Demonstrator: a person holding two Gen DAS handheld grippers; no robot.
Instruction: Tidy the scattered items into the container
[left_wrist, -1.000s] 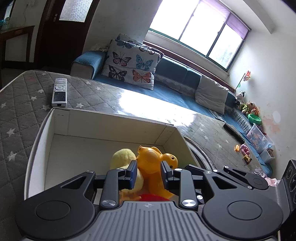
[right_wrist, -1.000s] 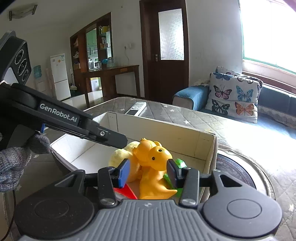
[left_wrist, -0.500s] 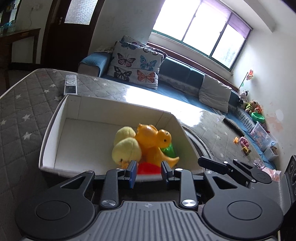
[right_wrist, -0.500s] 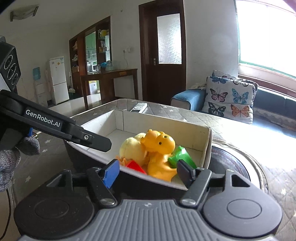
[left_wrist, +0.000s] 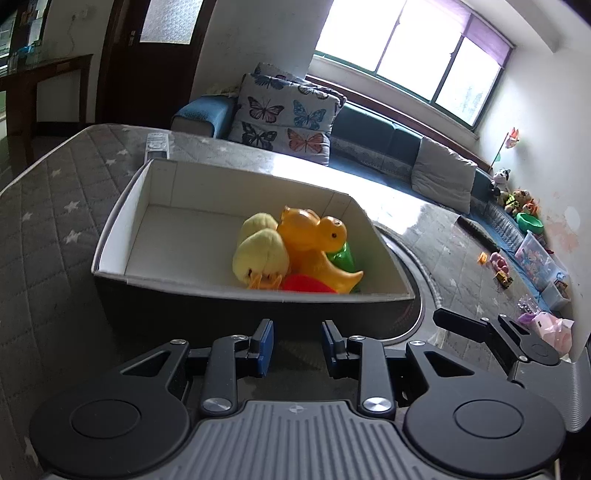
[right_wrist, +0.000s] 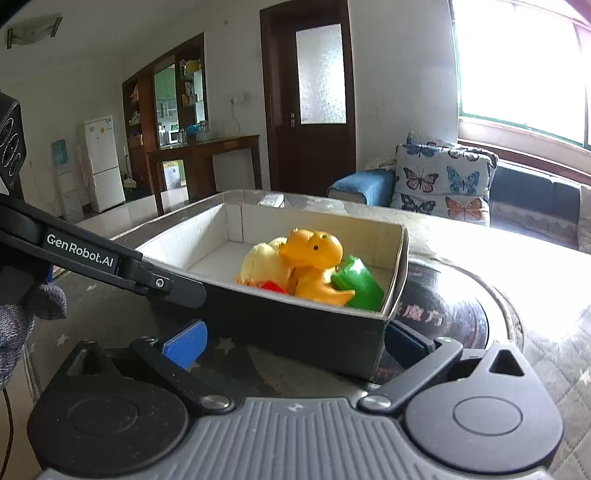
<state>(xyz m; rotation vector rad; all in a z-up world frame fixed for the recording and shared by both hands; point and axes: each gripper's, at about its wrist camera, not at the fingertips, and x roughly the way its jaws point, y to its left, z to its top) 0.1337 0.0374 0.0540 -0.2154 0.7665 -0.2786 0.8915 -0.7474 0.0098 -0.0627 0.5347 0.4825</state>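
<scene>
**Card, plush, plastic**

The box (left_wrist: 110, 254) looked like matt cardboard, white inside. The dinosaur (left_wrist: 314, 243) was glossy orange plastic; the chick (left_wrist: 258, 254) fuzzy plush. The table cover (left_wrist: 48, 221) was quilted grey cloth. Gripper pads (right_wrist: 184, 341) looked ribbed blue rubber.

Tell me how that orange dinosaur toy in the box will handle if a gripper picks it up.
The orange dinosaur toy looks glossy and moulded, so it is probably smooth and may slip between jaws. It seems hollow, so likely light and perhaps squashy. It leans on the yellow plush chick in the box, so lifting it may shift its neighbours.
</scene>
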